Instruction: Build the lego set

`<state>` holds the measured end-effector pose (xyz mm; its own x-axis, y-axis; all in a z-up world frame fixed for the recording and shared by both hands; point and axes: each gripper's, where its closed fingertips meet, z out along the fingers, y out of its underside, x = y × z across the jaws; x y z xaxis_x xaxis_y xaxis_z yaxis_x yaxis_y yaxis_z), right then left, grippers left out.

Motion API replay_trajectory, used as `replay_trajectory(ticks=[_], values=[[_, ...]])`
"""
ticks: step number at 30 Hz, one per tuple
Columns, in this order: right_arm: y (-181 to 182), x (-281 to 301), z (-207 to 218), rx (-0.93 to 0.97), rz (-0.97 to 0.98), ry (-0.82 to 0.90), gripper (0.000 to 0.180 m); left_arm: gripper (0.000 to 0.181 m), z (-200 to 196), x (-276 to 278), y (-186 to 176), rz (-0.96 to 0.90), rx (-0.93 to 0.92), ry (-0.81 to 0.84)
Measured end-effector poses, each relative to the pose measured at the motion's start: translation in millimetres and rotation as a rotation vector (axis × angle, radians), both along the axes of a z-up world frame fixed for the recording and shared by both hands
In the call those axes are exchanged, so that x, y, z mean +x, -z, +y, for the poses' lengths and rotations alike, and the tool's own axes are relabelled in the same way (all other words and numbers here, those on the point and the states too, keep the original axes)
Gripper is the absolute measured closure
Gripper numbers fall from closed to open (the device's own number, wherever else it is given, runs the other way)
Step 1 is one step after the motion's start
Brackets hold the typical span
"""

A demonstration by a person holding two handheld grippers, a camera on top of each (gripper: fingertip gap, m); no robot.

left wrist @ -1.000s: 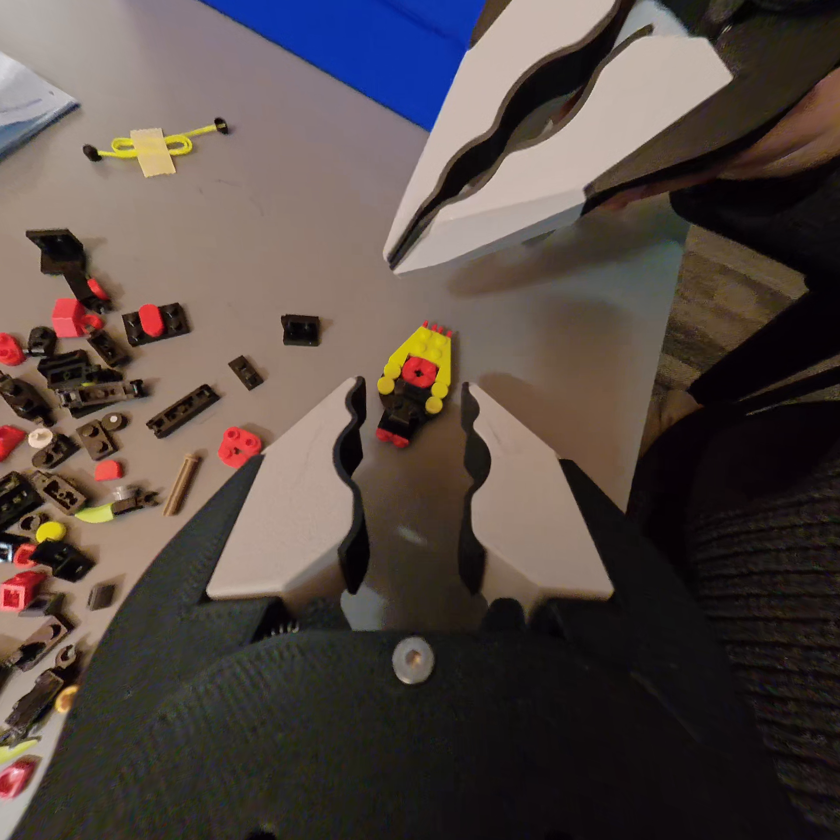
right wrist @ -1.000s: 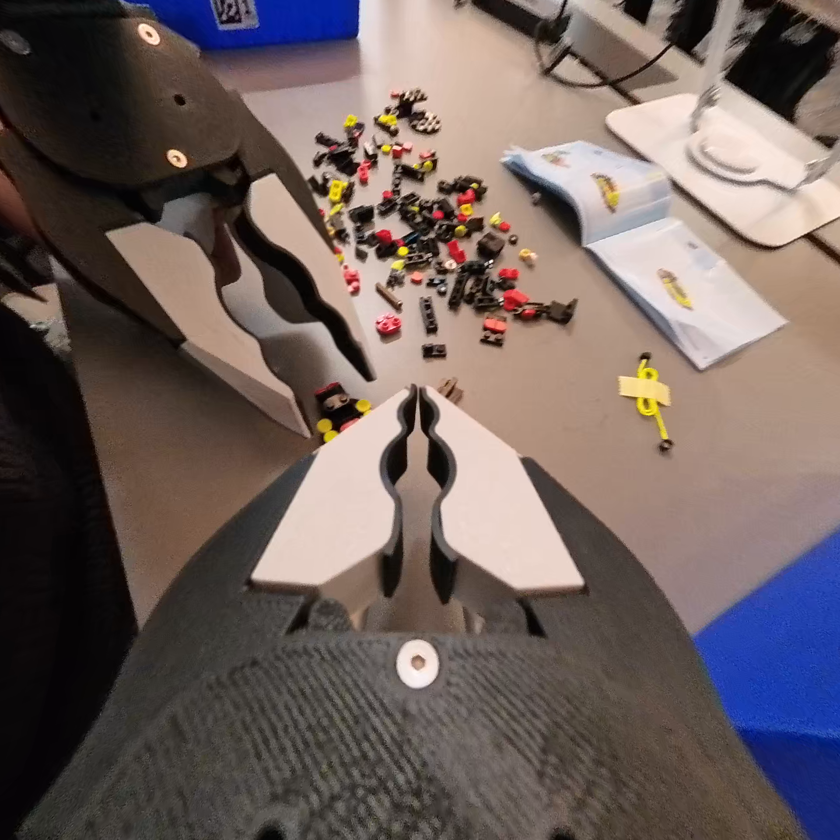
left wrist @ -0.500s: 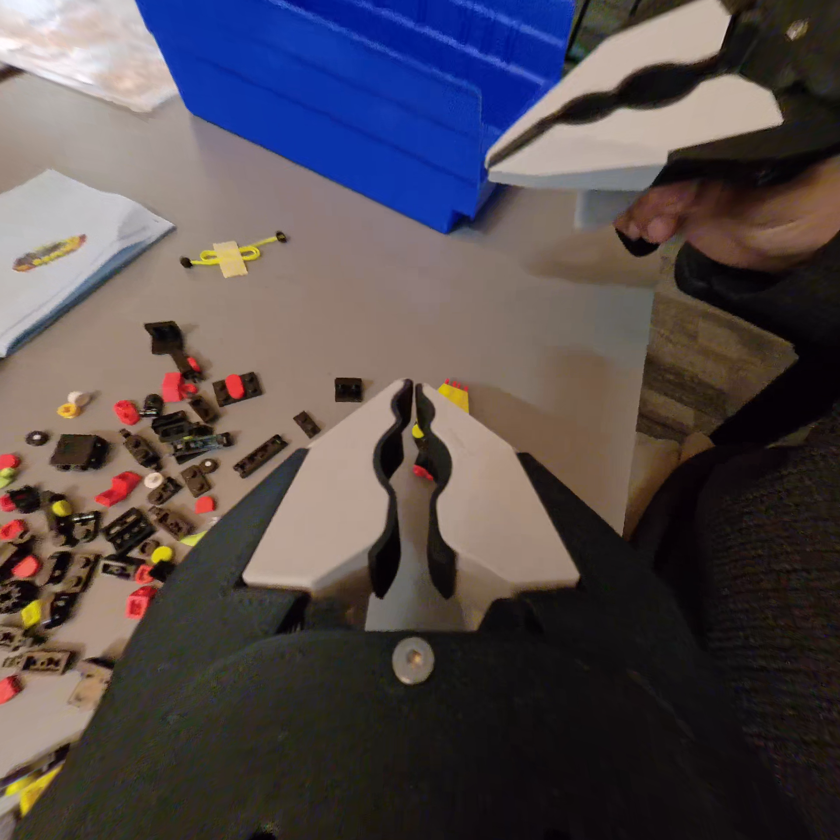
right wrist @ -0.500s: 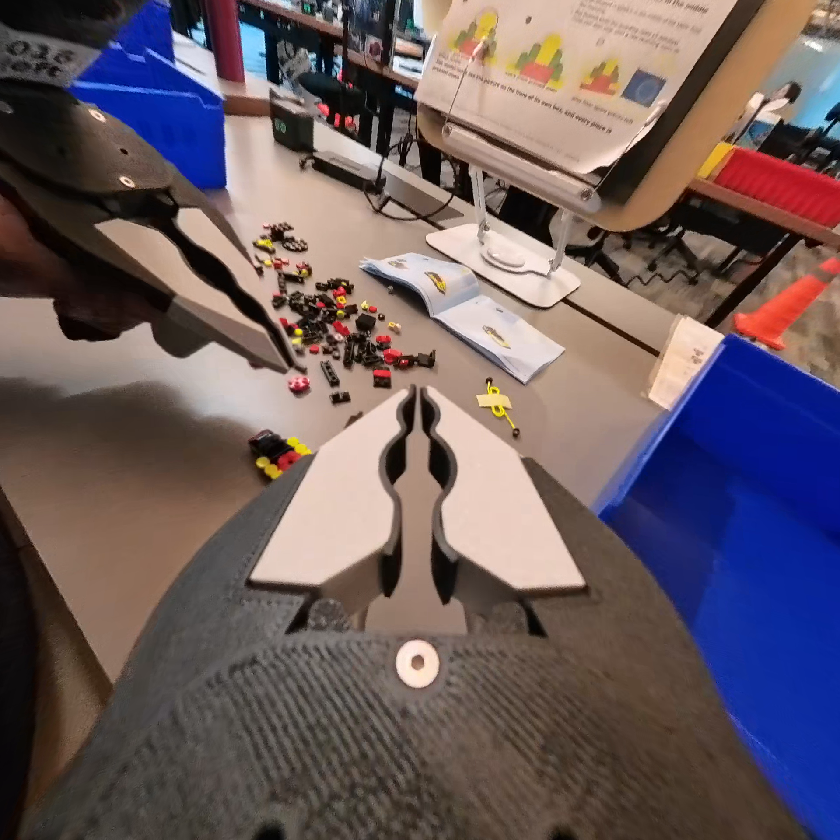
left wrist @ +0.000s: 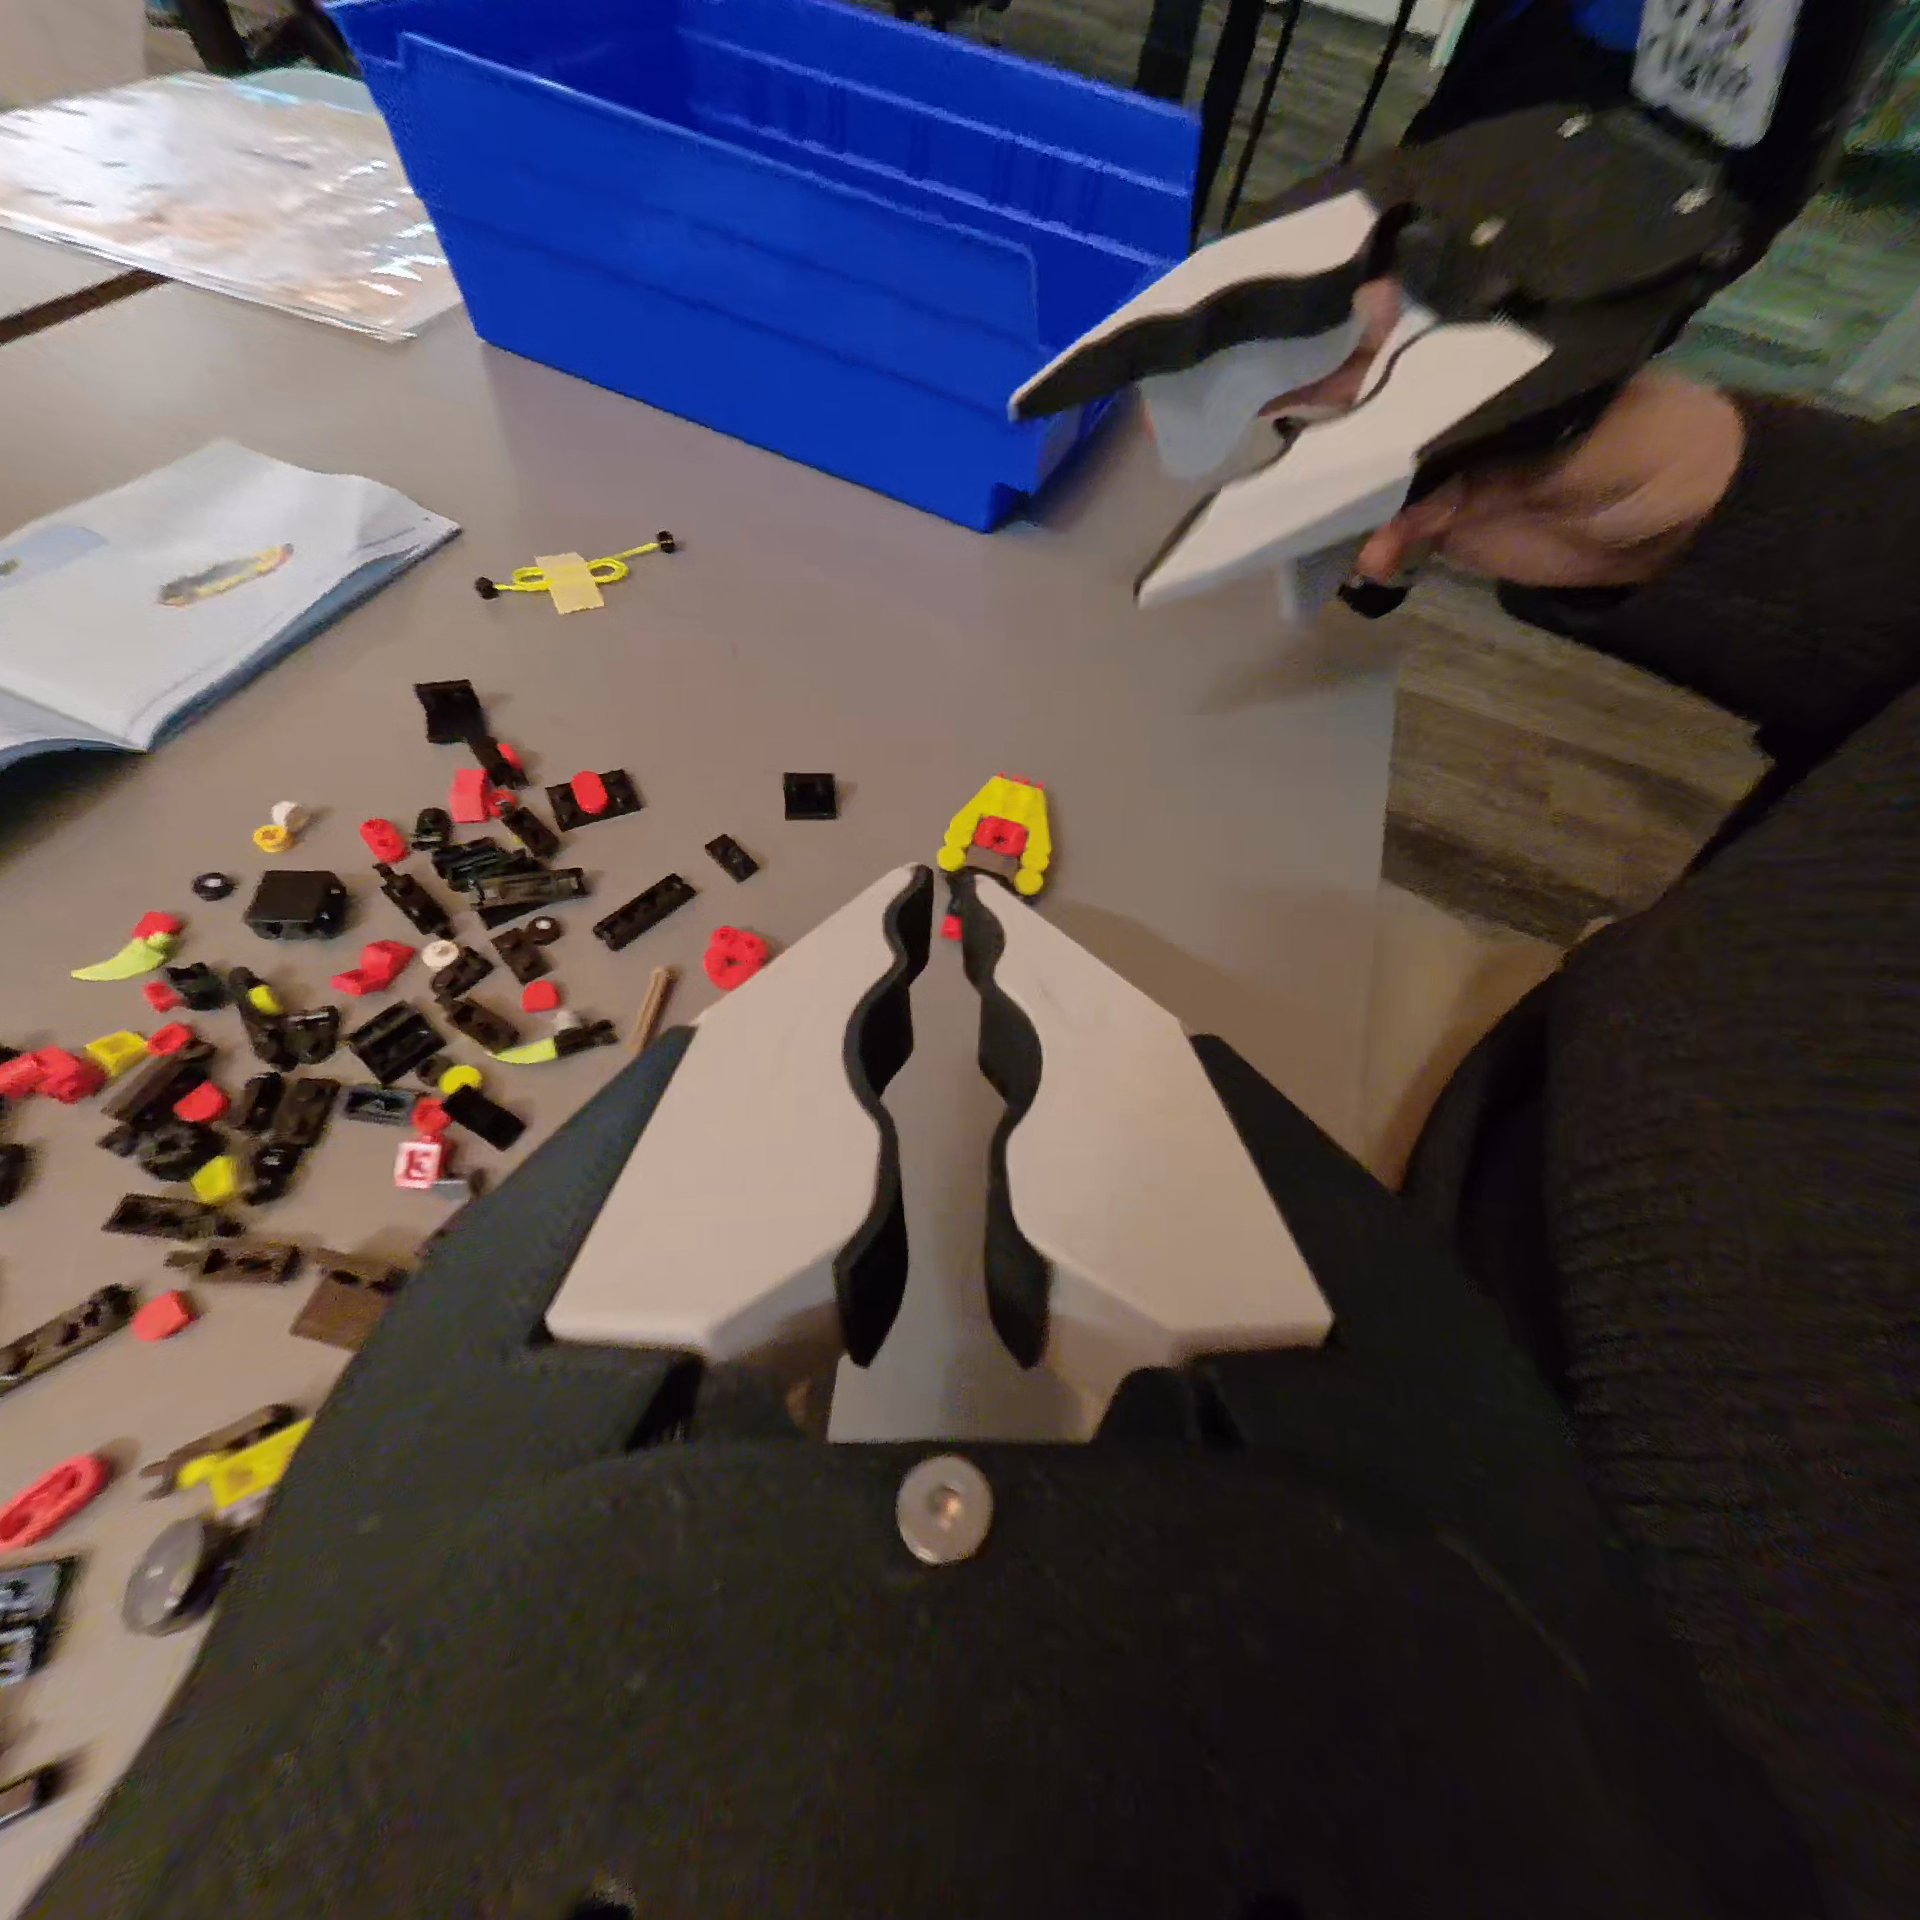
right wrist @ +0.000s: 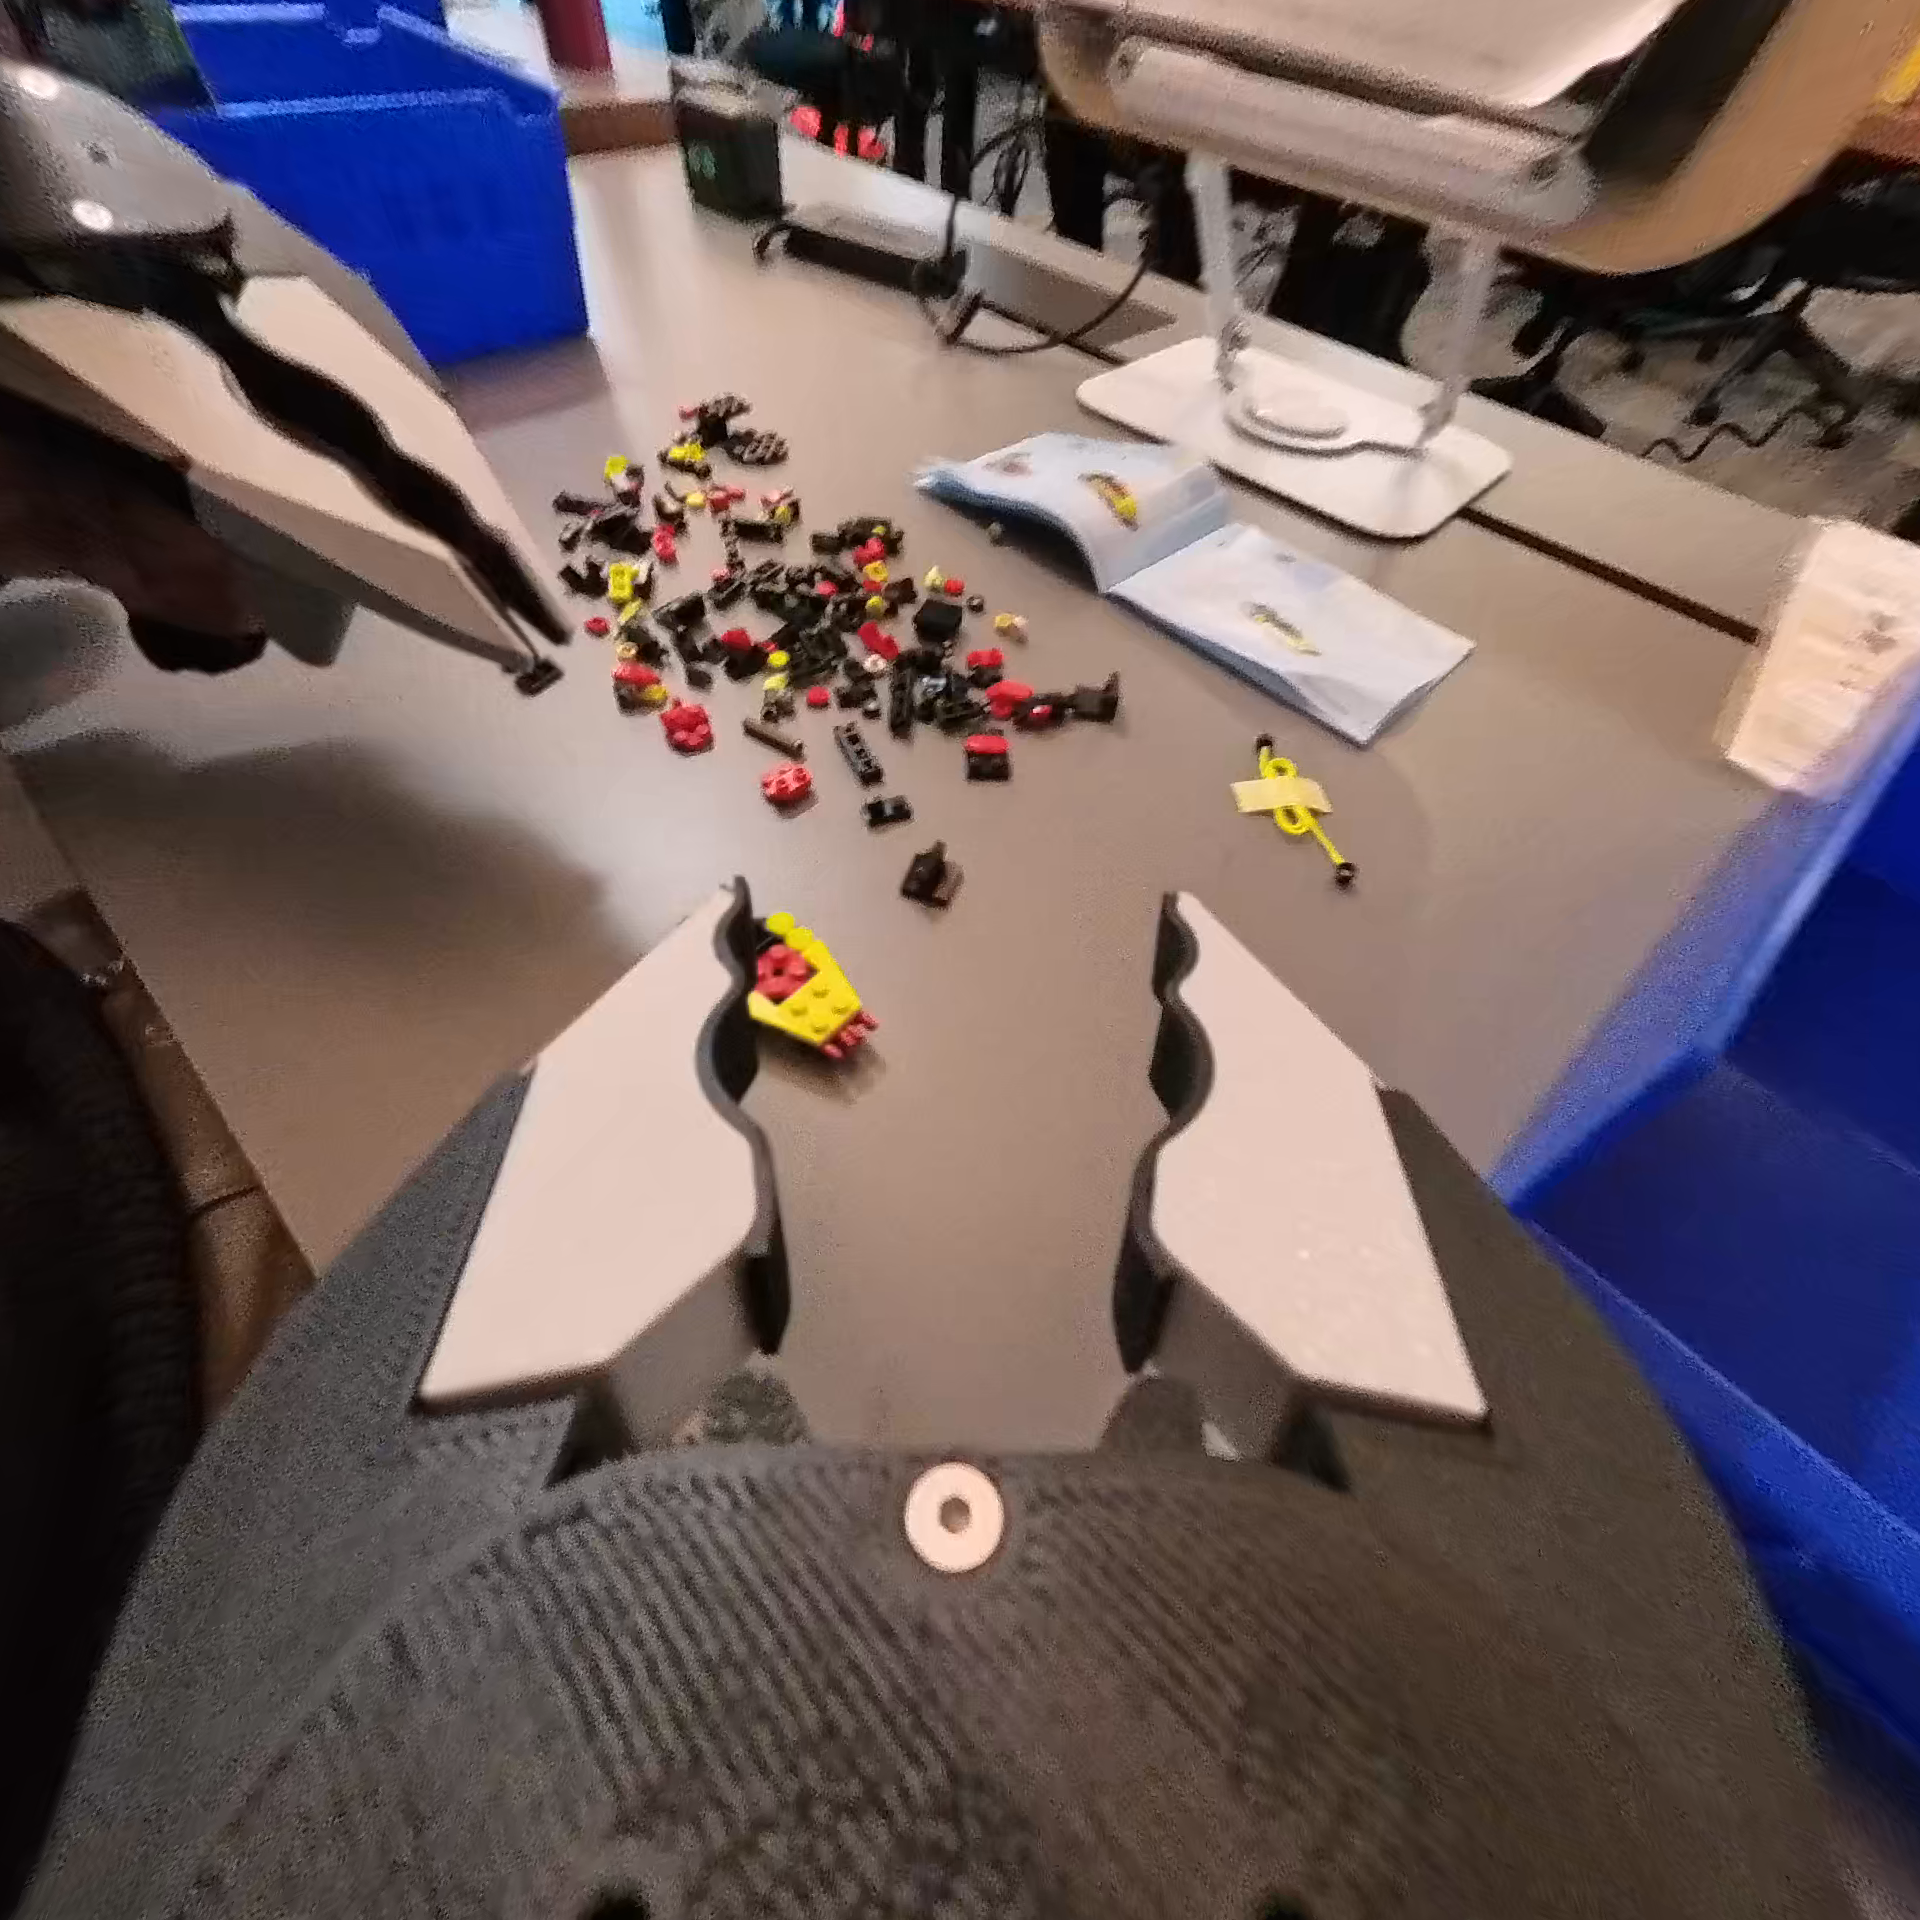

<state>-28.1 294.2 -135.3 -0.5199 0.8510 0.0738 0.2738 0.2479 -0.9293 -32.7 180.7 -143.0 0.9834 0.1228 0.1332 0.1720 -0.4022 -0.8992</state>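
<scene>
The left hand-held gripper (left wrist: 942, 883) has its grey, wavy-edged fingers drawn together, black lining almost meeting. In the blurred right wrist view a small dark shape sits at its tips, and I cannot tell whether that is a held piece or the lining. The right hand-held gripper (right wrist: 951, 914) is raised with its fingers wide apart. It carries a white tag (left wrist: 1704, 62) with a black printed pattern.

The part-built lego model (left wrist: 1000, 831), a yellow wedge with red and black studs, lies on the smooth grey table (left wrist: 935, 644) near its edge, just beyond the left tips. Loose pieces (left wrist: 416, 997) in glossy black, red and yellow are scattered to the left. Farther off are an open pale-blue instruction booklet (left wrist: 208, 582), a taped yellow cord (left wrist: 569, 571) and a ribbed blue plastic bin (left wrist: 790, 260).
</scene>
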Motion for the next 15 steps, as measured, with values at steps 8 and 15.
replay_trajectory(ticks=[8,15], values=[[0,0,-24,0.178,0.119,-0.092,0.178,0.181,1,18,-6,-0.110,0.060,0.072],[-7,-14,-30,0.018,0.008,0.015,0.180,0.181,-10,21,4,-0.107,0.013,0.017]])
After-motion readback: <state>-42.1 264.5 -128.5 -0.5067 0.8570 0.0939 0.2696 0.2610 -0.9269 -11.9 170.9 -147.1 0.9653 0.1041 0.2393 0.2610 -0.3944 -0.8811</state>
